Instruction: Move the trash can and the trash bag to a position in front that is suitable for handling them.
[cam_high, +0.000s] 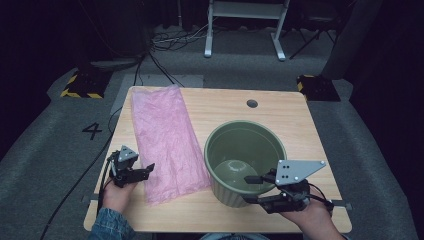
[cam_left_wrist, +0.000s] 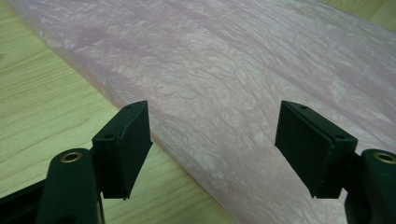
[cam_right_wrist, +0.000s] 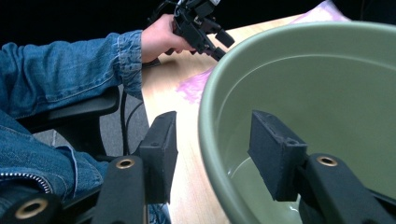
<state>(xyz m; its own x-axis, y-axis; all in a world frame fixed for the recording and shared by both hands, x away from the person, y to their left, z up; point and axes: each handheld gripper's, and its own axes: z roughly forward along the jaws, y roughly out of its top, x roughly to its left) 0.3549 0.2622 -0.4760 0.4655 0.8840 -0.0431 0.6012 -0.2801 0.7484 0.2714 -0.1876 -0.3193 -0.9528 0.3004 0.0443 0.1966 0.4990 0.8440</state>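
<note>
A crinkled pink plastic sheet (cam_high: 167, 145) lies flat along the left half of the wooden table (cam_high: 285, 115). My left gripper (cam_high: 148, 170) sits at the sheet's near left edge, low over it and open; in the left gripper view the pink sheet (cam_left_wrist: 243, 79) runs under the left gripper (cam_left_wrist: 212, 140), whose jaws are wide apart and hold nothing. A ribbed green pot (cam_high: 222, 187) stands upright at the front right. My right gripper (cam_high: 247, 189) straddles its near rim. In the right gripper view the pot's rim (cam_right_wrist: 210, 116) passes between the right gripper (cam_right_wrist: 212, 149), one jaw inside, one outside, with gaps showing.
A round cable hole (cam_high: 252, 103) is in the table's far side. Behind the table stands a white frame (cam_high: 245, 25), with cables on the grey floor. Yellow-black blocks (cam_high: 82, 86) sit near the far corners. A denim sleeve (cam_right_wrist: 70, 70) and the left gripper (cam_right_wrist: 205, 28) appear beyond the pot.
</note>
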